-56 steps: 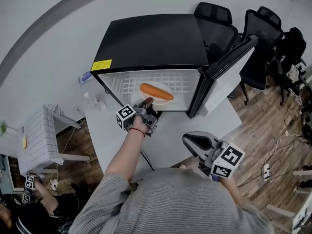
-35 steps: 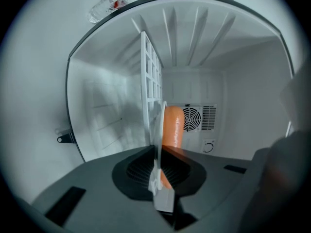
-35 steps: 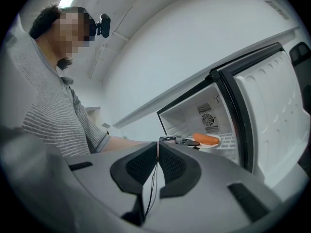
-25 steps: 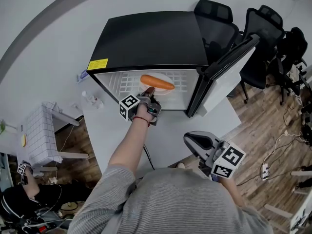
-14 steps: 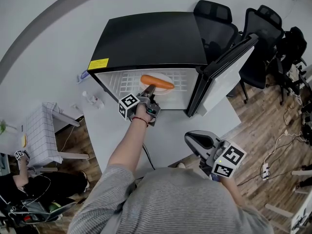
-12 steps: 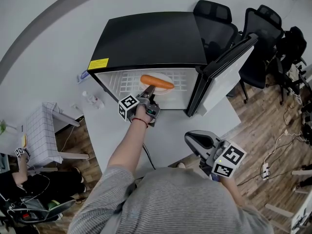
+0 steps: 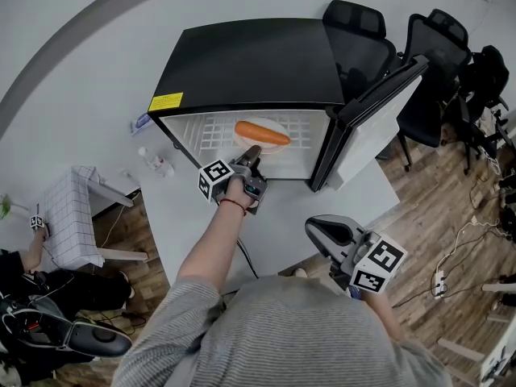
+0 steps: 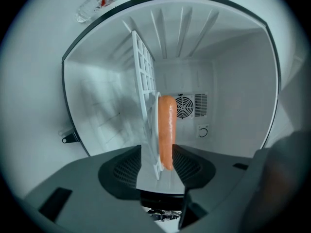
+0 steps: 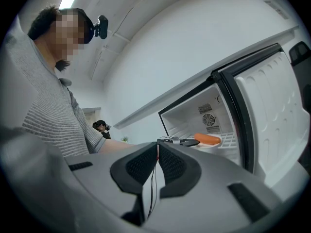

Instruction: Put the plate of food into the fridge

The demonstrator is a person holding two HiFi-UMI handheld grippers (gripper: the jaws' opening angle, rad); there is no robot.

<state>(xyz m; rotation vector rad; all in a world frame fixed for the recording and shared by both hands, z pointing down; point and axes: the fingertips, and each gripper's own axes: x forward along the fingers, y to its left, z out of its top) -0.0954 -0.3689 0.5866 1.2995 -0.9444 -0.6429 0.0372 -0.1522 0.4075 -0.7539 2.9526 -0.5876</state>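
- At the fridge mouth, the left gripper (image 7: 252, 152) has its tips just at the front edge of the wire shelf (image 7: 211, 133), aimed into the open black mini fridge (image 7: 250, 63).
- Left jaws have just been opening and now stand wide apart. From its own view I see the near rim of the plate (image 7: 274, 147) in the gap between the pads, with neither pad pressing on it. Nothing gripped.
- Plate sits on the wire shelf inside the fridge, toward the front, with one orange sausage (image 7: 262, 133) lying across it.
- The left gripper view looks edge-on along the plate; a round fan grille (image 8: 185, 106) is on the back wall behind the sausage.
- Fridge door (image 7: 379, 111) is swung wide open on the right side.
- Right gripper (image 7: 313, 232) is held over the near part of the white table (image 7: 359, 190), well apart from the fridge. Its jaws are together with nothing between them.
- Black office chairs (image 7: 355, 31) stand behind the fridge on the right.
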